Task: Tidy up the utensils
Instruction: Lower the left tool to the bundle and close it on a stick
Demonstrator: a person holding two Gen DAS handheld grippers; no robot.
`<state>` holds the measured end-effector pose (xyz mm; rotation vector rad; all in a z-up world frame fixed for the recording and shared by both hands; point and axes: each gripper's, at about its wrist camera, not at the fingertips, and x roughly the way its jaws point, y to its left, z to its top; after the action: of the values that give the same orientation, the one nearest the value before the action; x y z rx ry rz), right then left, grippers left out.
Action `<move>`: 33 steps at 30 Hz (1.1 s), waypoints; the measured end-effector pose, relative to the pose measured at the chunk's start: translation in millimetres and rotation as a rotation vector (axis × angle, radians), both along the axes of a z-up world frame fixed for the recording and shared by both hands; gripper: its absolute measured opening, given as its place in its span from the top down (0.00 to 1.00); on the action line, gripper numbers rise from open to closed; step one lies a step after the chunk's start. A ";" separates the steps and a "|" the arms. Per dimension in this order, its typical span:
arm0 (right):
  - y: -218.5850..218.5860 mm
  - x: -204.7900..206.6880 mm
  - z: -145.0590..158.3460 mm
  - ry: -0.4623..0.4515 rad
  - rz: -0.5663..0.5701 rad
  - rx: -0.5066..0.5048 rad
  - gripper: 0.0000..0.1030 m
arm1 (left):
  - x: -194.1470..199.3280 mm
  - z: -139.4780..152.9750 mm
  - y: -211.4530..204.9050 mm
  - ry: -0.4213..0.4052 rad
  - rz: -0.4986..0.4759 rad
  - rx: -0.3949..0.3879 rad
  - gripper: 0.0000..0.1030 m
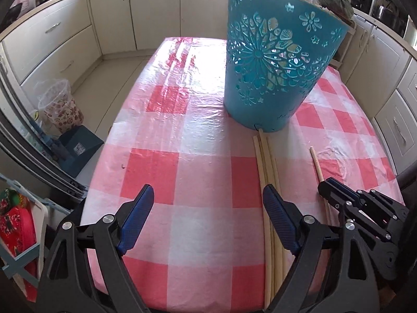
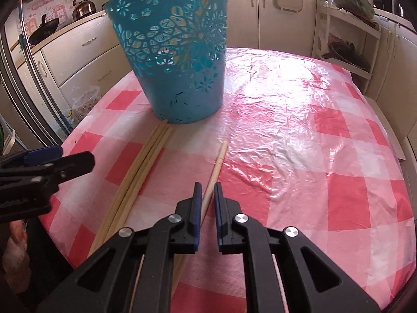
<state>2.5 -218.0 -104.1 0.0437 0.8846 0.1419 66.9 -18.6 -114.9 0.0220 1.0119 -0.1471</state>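
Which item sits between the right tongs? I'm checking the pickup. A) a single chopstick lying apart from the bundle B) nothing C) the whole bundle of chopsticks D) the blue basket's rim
A: the right tongs are closed around the single chopstick, while the bundle lies off to the side by the blue basket.

No writing can be read in either view. Far beyond and left of the right gripper [image 2: 207,200], pink wall stickers [image 2: 48,5] behind the kettle [image 2: 83,6] carry what may be characters, too blurred to make out. Left of the left gripper [image 1: 208,221], a pale label [image 1: 79,148] on the blue box [image 1: 78,151] is illegible.
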 end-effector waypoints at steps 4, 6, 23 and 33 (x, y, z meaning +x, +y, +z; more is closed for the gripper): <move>-3.2 0.8 -1.2 -0.011 0.001 0.012 0.92 | 12.2 -12.7 -14.1 0.023 -0.016 0.034 0.21; -3.1 1.6 -1.7 -0.018 0.006 0.014 0.92 | 15.5 -16.4 -18.8 0.030 -0.018 0.045 0.21; -10.5 5.5 -1.5 -0.017 0.011 0.068 0.92 | 34.7 -23.0 -19.4 0.040 -0.010 0.083 0.22; -6.9 15.3 -0.9 -0.007 0.002 0.051 0.92 | 46.1 -18.7 -34.8 -0.010 -0.070 0.075 0.69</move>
<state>17.8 -224.9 -105.0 0.0901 0.8736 0.1669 113.1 -53.4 -133.6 0.1264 1.0066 -0.1728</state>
